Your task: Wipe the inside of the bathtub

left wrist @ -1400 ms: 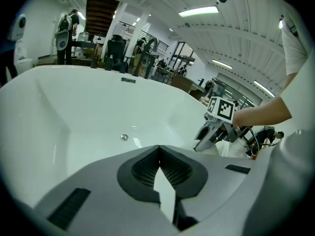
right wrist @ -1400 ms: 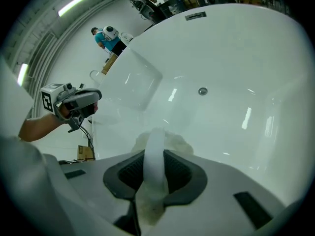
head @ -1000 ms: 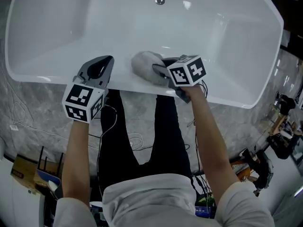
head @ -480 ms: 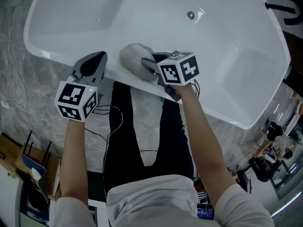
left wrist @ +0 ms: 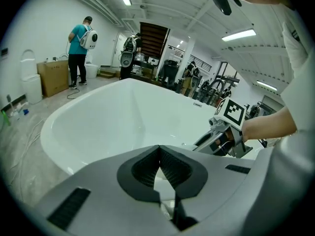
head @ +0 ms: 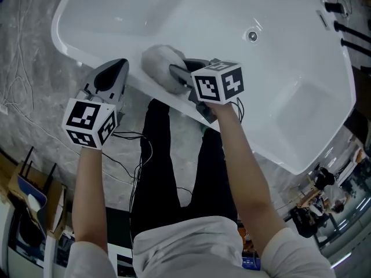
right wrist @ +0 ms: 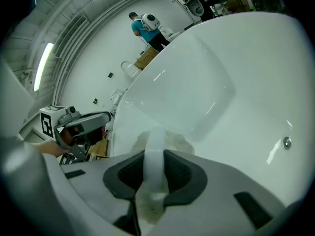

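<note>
Grey wiping pad [head: 157, 61] rests on the near rim of the white glossy bathtub [head: 191, 16]. The right gripper [head: 177, 74] has its jaws clamped on the pad's white strap [right wrist: 155, 154]. The left gripper [head: 113, 76] has jaws closed and empty, and hangs just outside the rim. The basin beyond is open as far as the round metal drain [head: 252, 36]. Compared with half a second earlier, pad and grippers hold the same pose, but the head view has swung and the tub lies more slanted.

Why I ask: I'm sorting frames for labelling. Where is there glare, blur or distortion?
Head view: sharp, with small glints on the bathtub by the drain. Left gripper view: fisheye bending, dark corners, bright ceiling lights. Right gripper view: same fisheye, light streaks on the bathtub wall, the cloth in the jaws soft.
</note>
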`<state>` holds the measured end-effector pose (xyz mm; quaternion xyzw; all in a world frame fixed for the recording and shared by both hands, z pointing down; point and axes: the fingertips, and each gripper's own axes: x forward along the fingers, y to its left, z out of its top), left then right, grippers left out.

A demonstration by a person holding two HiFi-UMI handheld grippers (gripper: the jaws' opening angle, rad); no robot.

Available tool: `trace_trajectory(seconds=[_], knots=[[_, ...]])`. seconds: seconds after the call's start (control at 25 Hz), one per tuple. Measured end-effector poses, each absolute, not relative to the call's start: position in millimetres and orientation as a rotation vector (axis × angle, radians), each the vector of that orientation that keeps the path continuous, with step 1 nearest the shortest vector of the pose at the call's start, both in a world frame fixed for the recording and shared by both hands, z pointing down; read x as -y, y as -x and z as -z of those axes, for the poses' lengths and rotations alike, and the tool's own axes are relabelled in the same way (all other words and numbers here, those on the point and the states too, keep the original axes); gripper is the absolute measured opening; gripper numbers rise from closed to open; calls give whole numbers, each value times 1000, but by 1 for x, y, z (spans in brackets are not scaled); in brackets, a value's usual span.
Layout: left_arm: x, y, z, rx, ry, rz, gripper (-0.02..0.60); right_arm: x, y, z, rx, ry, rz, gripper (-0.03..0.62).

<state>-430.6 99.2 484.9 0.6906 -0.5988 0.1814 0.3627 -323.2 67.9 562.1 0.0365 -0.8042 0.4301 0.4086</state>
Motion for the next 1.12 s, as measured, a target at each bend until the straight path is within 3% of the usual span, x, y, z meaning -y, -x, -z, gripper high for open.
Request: trace_trajectory(seconds=[1.12], knots=[[-78,553,-485,1645,-1718,-520,11,-61,510,-579,2140,-26,-1341,100]])
